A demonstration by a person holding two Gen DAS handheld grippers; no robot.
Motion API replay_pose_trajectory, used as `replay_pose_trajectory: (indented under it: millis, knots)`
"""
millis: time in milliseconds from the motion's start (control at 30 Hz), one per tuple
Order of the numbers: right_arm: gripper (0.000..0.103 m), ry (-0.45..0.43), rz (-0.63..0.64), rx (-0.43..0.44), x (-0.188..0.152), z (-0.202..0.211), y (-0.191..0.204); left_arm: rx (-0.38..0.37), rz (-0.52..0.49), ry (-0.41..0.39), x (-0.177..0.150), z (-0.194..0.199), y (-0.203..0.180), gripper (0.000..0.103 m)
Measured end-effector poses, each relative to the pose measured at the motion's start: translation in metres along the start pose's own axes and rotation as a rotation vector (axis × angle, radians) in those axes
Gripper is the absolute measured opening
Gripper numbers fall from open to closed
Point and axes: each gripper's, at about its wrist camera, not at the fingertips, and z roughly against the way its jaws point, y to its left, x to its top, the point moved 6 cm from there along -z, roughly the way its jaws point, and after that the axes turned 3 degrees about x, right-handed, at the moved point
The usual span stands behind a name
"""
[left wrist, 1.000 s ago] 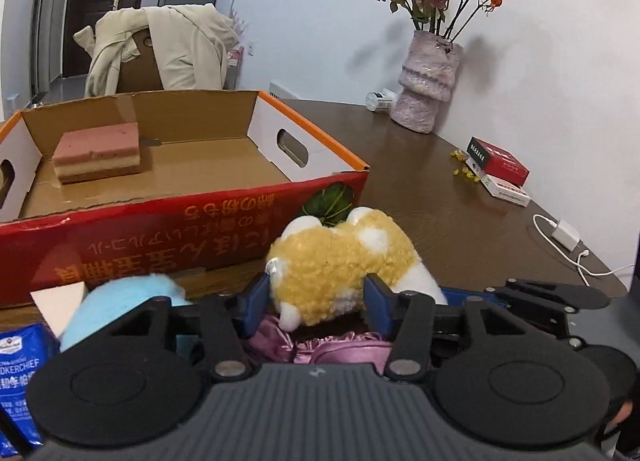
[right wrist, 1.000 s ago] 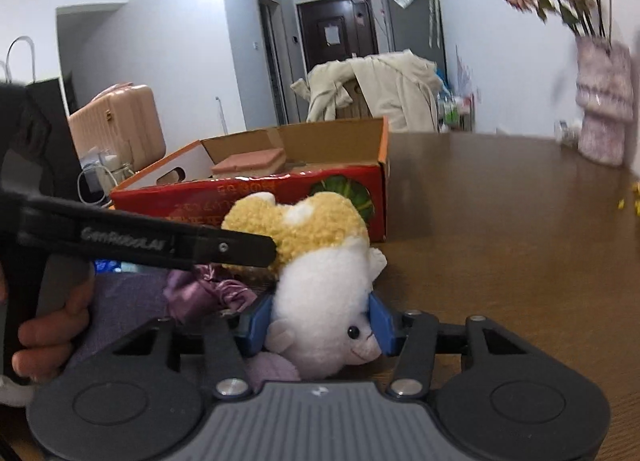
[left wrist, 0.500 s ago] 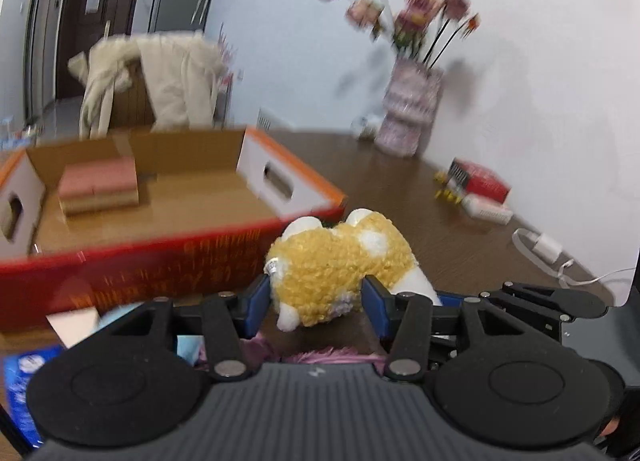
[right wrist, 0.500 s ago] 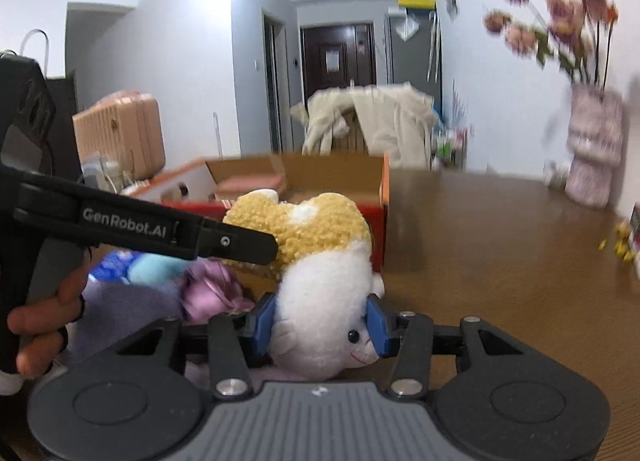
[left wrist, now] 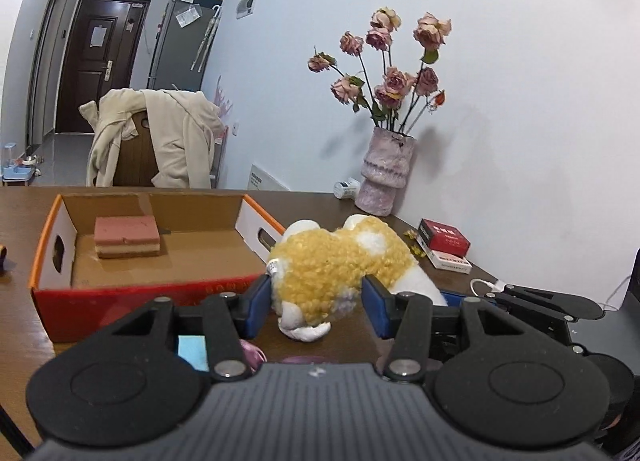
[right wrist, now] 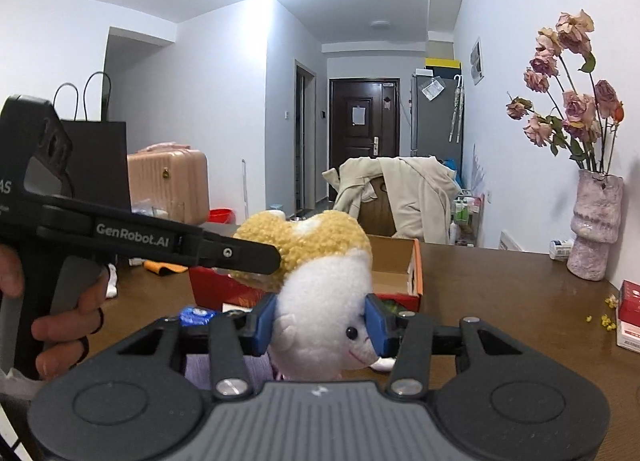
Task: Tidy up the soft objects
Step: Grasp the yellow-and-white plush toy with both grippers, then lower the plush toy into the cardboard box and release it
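A plush toy (left wrist: 332, 273) with a woolly yellow body and a white head (right wrist: 320, 309) hangs above the brown table, held from two sides. My left gripper (left wrist: 316, 307) is shut on its yellow body. The right gripper (right wrist: 320, 321) is shut on the white head, blue pads pressed into both cheeks. In the right wrist view a black finger (right wrist: 224, 251) of the left gripper reaches in from the left onto the yellow body. Just beyond the toy stands an open cardboard box (left wrist: 140, 297) with a red front. A pink sponge block (left wrist: 126, 237) lies inside it.
Below the grippers lie a purple satin piece (left wrist: 252, 355) and a light blue item (left wrist: 192, 351). A vase of dried roses (left wrist: 386, 177), a red packet (left wrist: 444, 243) and a white charger (left wrist: 488, 285) sit at the table's right. A chair draped with a beige coat (left wrist: 160, 141) stands behind the box.
Both grippers have risen together with the plush toy, lifting it off the pile of soft things. The box now sits lower in both views, and the grips look unchanged.
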Motion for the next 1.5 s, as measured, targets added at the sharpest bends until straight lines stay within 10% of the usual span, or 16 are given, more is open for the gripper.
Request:
replay_pose_trajectory:
  millis: [433,800,1200,1500]
  knots:
    - [0.045,0.186,-0.197,0.039,0.071,-0.184,-0.1,0.038,0.069,0.148,0.076,-0.161,0.102,0.049]
    - [0.047,0.378,-0.083,-0.118,0.041,-0.317,-0.124,0.083,0.055,0.339,0.065,-0.28,0.156,0.068]
    - [0.06,0.293,-0.006,-0.121,0.052,-0.289,-0.115,0.181,-0.037,0.193,0.087,-0.221,0.155,0.08]
    - [0.074,0.158,-0.054,-0.035,0.098,-0.179,-0.11,0.281,-0.123,0.024,0.119,-0.073,0.119,0.095]
